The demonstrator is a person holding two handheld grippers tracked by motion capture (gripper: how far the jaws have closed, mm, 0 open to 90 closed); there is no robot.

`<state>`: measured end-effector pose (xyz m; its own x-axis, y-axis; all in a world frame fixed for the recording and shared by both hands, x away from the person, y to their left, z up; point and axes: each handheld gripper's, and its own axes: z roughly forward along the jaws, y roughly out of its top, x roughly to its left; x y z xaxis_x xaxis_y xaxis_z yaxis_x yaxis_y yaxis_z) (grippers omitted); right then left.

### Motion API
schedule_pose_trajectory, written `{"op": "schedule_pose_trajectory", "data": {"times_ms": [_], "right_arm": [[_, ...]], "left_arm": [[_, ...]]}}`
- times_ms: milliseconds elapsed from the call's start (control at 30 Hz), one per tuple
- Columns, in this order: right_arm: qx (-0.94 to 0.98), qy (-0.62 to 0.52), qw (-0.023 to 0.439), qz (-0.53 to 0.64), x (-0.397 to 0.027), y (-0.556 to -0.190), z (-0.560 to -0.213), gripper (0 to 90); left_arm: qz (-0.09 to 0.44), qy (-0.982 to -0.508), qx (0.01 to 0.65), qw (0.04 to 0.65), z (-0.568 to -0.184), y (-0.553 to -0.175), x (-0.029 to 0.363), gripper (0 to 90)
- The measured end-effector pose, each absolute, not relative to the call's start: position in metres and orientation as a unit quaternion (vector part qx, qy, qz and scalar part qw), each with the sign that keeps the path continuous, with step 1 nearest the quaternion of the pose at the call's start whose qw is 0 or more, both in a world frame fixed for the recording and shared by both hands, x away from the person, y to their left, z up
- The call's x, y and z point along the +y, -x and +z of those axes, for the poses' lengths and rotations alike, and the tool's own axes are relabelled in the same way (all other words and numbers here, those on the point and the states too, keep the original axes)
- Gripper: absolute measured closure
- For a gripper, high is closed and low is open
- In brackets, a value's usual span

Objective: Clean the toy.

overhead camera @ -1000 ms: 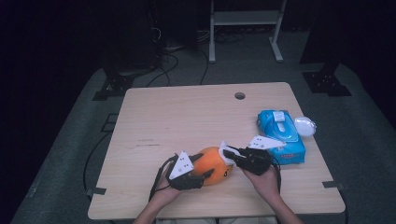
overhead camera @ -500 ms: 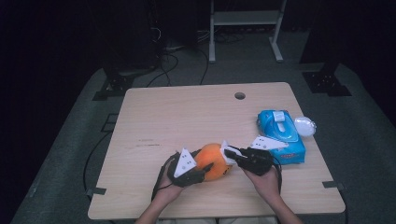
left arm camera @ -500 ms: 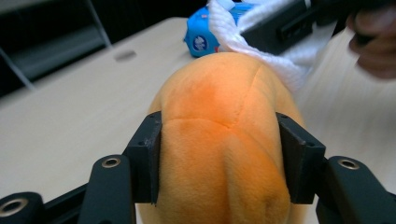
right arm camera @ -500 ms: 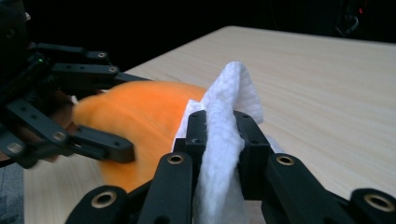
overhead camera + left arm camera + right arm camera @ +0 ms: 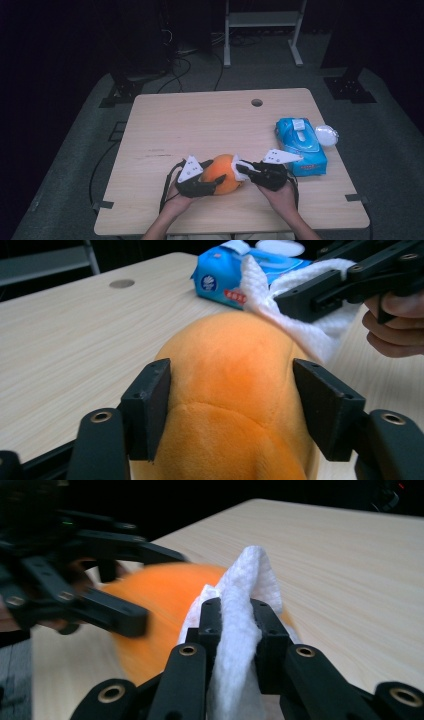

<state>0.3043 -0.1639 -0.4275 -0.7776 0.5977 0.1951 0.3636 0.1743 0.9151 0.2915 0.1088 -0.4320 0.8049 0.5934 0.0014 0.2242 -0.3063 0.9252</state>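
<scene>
An orange plush toy (image 5: 225, 172) lies near the table's front edge. My left gripper (image 5: 212, 186) comes at it from the left. In the left gripper view its jaws have just been opening, with the toy (image 5: 235, 390) still between them and both pads touching its sides. My right gripper (image 5: 245, 170) is shut on a white cloth (image 5: 245, 600), which rests against the toy's right side (image 5: 160, 595). The same cloth (image 5: 300, 325) drapes over the toy's far edge in the left gripper view.
A blue pack of wipes (image 5: 300, 145) lies right of the hands, with a small white round lid (image 5: 326, 135) beside it. The wooden table (image 5: 200, 125) has a cable hole (image 5: 256, 102) near its far edge. A metal stand (image 5: 260, 20) rises behind the table.
The left gripper squeezed in on the orange toy and then eased wider again, shifting slightly. The right gripper and its cloth stayed in place.
</scene>
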Motion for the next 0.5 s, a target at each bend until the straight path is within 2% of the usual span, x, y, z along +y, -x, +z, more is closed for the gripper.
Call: {"op": "schedule_pose_trajectory", "data": {"times_ms": [200,233,267,300,367,433,500], "right_arm": [[0.744,-0.368,0.082,0.551,-0.180,-0.317,-0.448,76.9],[0.744,-0.367,0.082,0.552,-0.179,-0.317,-0.448,76.9],[0.748,-0.356,0.092,0.553,-0.174,-0.314,-0.442,76.9],[0.749,-0.350,0.093,0.555,-0.173,-0.313,-0.440,76.9],[0.749,-0.347,0.091,0.557,-0.172,-0.312,-0.438,76.9],[0.750,-0.345,0.090,0.556,-0.171,-0.312,-0.440,76.9],[0.748,-0.359,0.081,0.553,-0.176,-0.317,-0.444,76.9]], "left_arm": [[0.147,-0.781,0.281,0.537,-0.434,-0.299,0.125,34.6],[0.144,-0.781,0.281,0.539,-0.434,-0.299,0.125,33.1],[0.137,-0.781,0.283,0.540,-0.432,-0.300,0.125,24.8],[0.131,-0.776,0.289,0.545,-0.430,-0.300,0.126,21.8],[0.128,-0.765,0.299,0.555,-0.427,-0.301,0.127,21.2],[0.134,-0.770,0.297,0.549,-0.428,-0.301,0.126,29.2],[0.137,-0.775,0.290,0.544,-0.430,-0.299,0.124,32.7]]}}
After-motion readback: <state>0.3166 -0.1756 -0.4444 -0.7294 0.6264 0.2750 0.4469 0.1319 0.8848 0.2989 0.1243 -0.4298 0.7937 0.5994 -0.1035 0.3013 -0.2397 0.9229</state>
